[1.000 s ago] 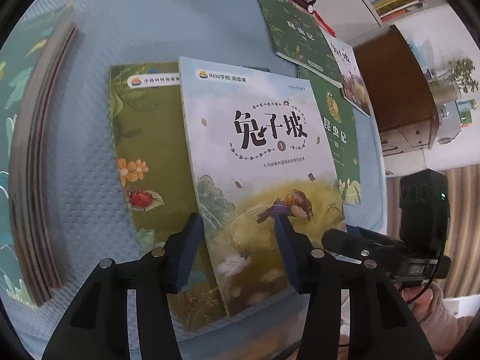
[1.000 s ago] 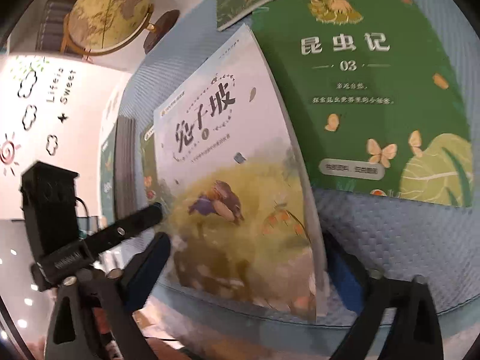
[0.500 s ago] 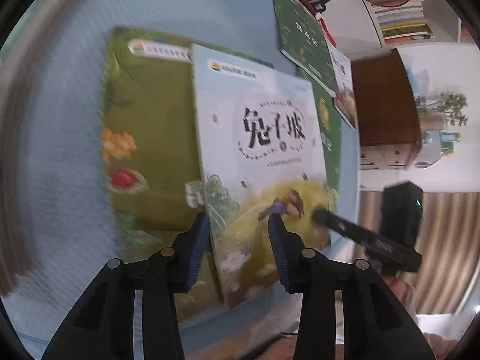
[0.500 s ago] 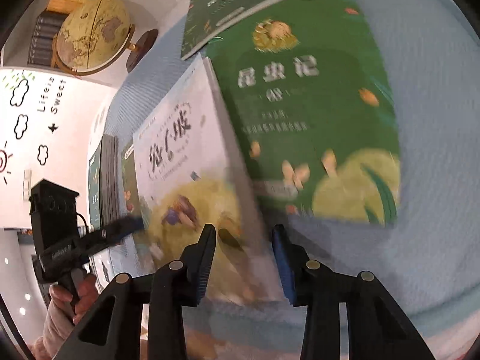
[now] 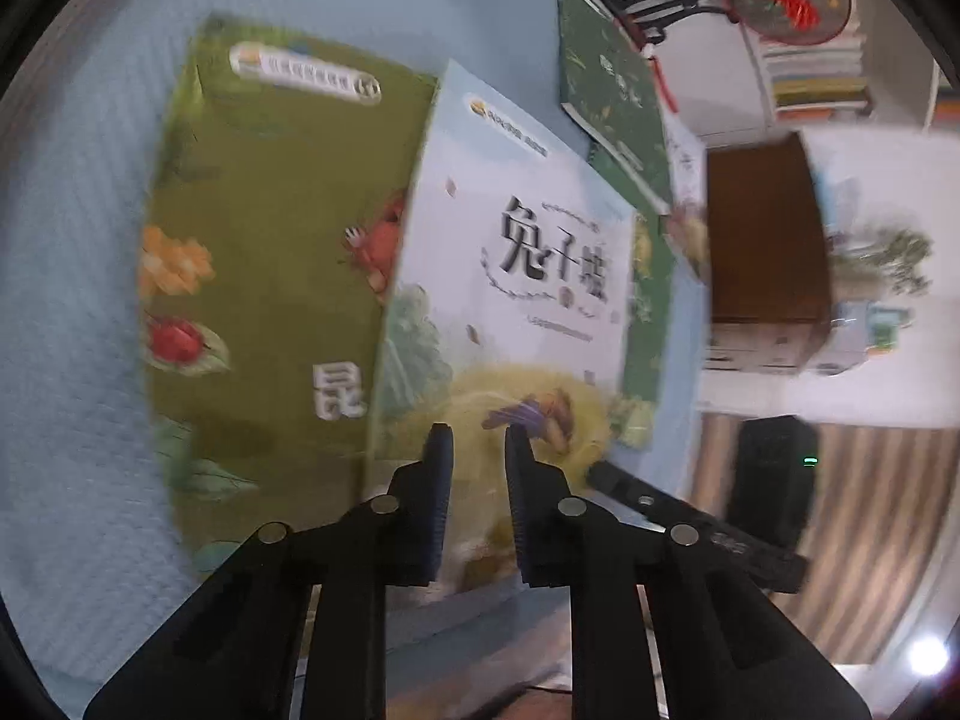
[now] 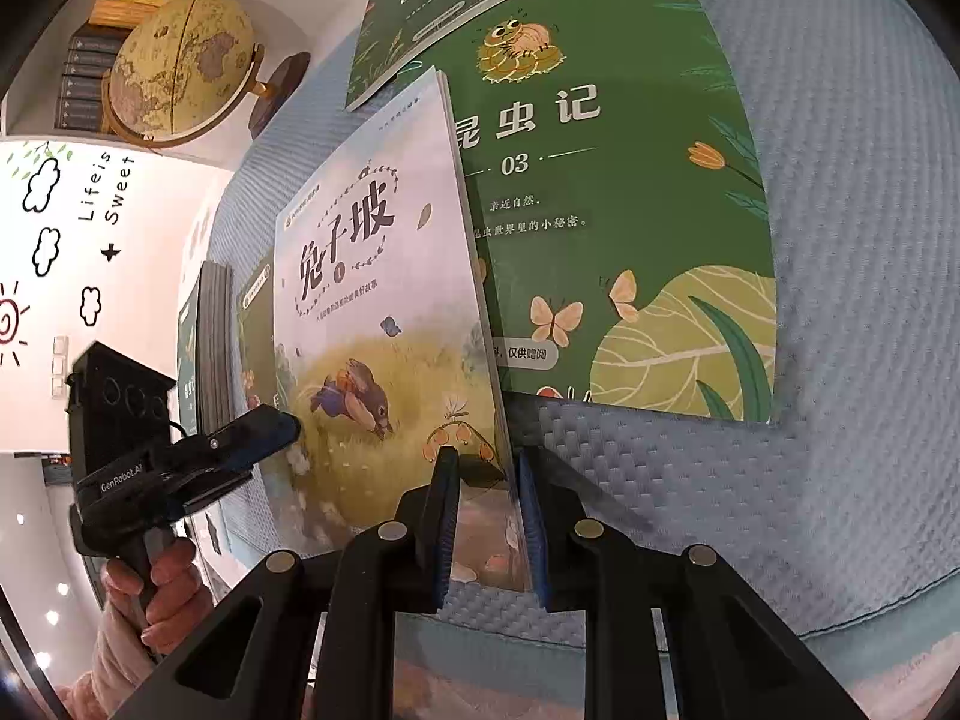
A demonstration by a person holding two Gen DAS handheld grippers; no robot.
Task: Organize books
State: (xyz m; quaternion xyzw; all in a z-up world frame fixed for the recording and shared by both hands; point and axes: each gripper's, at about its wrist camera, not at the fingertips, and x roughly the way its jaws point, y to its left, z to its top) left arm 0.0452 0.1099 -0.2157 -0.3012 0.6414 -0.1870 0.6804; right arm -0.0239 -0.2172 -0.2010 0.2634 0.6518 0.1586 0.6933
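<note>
A pale blue picture book with a rabbit on its cover lies tilted, overlapping an olive-green book on its left and a green insect book marked 03 on its right. My left gripper is shut on the pale book's lower left part. My right gripper has the book's lower right corner between its jaws; they are closing and the pads touch it. That right edge stands raised above the green book.
Everything rests on a light blue textured cover. A dark green book lies farther back and a stack of books stands at the left. Beyond the edge are a globe, a wooden cabinet and a hand holding the left gripper.
Both pairs of jaws have narrowed from wide apart to close on the pale blue book. The right gripper has slid to the book's lower right corner, and the left view has rolled.
</note>
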